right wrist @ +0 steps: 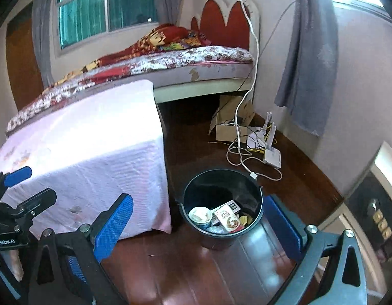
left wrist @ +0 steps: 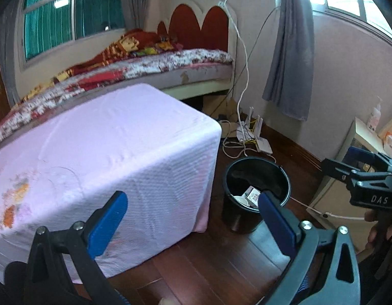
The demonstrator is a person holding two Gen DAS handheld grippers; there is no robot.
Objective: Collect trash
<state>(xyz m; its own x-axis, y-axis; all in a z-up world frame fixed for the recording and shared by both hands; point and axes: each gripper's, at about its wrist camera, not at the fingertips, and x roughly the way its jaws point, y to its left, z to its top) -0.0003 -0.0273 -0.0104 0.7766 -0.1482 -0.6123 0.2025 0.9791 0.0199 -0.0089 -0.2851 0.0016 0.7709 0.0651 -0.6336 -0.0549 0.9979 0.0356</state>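
A black bucket [right wrist: 222, 198] stands on the wooden floor beside a table draped in pink cloth [right wrist: 89, 147]. Inside it lie a white cup [right wrist: 199, 214], a red and white carton [right wrist: 226, 217] and other small trash. My right gripper [right wrist: 198, 225] is open and empty, held above and in front of the bucket. My left gripper [left wrist: 193, 218] is open and empty, near the table's corner [left wrist: 119, 157], with the bucket [left wrist: 255, 185] just beyond its right finger. The right gripper also shows at the right edge of the left wrist view [left wrist: 358, 175].
A bed [right wrist: 150, 63] with a red headboard stands behind the table. Cables, a router [right wrist: 272, 156] and a cardboard box [right wrist: 231, 124] lie on the floor by the wall. A cabinet [left wrist: 348, 178] stands at the right. Grey curtains hang by the windows.
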